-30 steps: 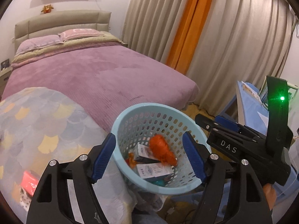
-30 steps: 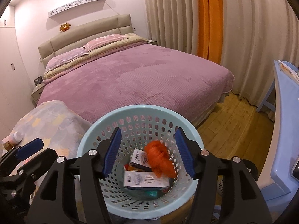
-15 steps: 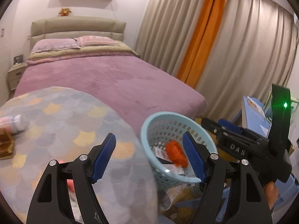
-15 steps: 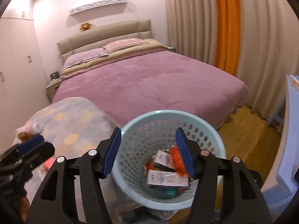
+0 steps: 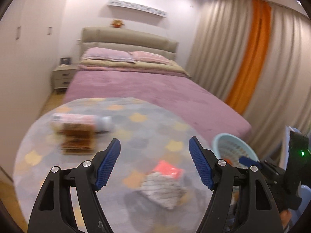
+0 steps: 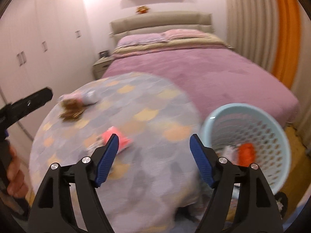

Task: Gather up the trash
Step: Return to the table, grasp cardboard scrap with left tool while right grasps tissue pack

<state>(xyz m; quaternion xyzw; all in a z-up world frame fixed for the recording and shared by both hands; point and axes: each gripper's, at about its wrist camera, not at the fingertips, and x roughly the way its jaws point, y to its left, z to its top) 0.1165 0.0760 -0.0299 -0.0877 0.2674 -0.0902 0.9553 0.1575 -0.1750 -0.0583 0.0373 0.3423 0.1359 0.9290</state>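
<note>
A round table with a scale-patterned cloth (image 5: 136, 128) (image 6: 147, 174) carries a pink and white packet (image 5: 165, 176) (image 6: 116, 139), a brown packet (image 5: 77, 139) (image 6: 72, 110) and a lying pink bottle (image 5: 83, 120) (image 6: 81, 97). A light blue perforated basket (image 6: 250, 114) (image 5: 229, 141) stands right of the table and holds an orange wad (image 6: 246, 153) and boxes. My left gripper (image 5: 154, 165) is open and empty above the table. My right gripper (image 6: 153, 159) is open and empty over the table's right side. Both views are blurred.
A bed with a purple cover (image 5: 147, 89) (image 6: 204, 73) lies behind the table. A bedside cabinet (image 5: 62, 77) stands at its left. White wardrobes (image 6: 38, 48) line the left wall. Beige and orange curtains (image 5: 250, 58) hang at the right.
Both grippers have swung left, away from the basket and over the table. The basket has slid to the right of both views. The table's packets and bottle have come into view.
</note>
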